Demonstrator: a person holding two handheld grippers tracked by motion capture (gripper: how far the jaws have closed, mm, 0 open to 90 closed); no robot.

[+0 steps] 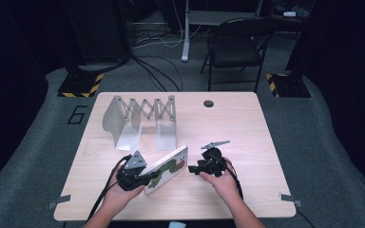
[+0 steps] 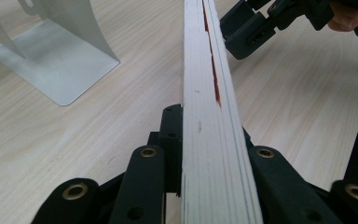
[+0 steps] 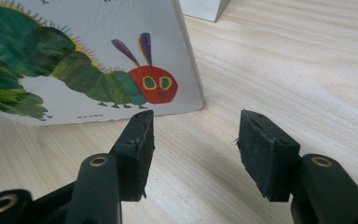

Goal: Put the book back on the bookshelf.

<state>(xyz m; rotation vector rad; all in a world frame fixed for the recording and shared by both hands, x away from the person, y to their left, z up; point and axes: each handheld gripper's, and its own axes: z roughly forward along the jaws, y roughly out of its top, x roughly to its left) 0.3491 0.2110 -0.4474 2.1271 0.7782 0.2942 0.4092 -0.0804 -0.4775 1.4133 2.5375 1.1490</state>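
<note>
A white board book with a green caterpillar and red head on its cover stands tilted on the table's near middle. My left gripper is shut on the book's near edge; in the left gripper view the page edges run up between the jaws. My right gripper is open just right of the book, nothing between its jaws. The right gripper view has the cover's caterpillar face just beyond the left fingertip, with my right gripper apart from it.
A silver metal expanding book rack stands at the back left of the wooden table; its base plate lies left of the book. A cable hole sits near the far edge. A folding chair stands beyond the table.
</note>
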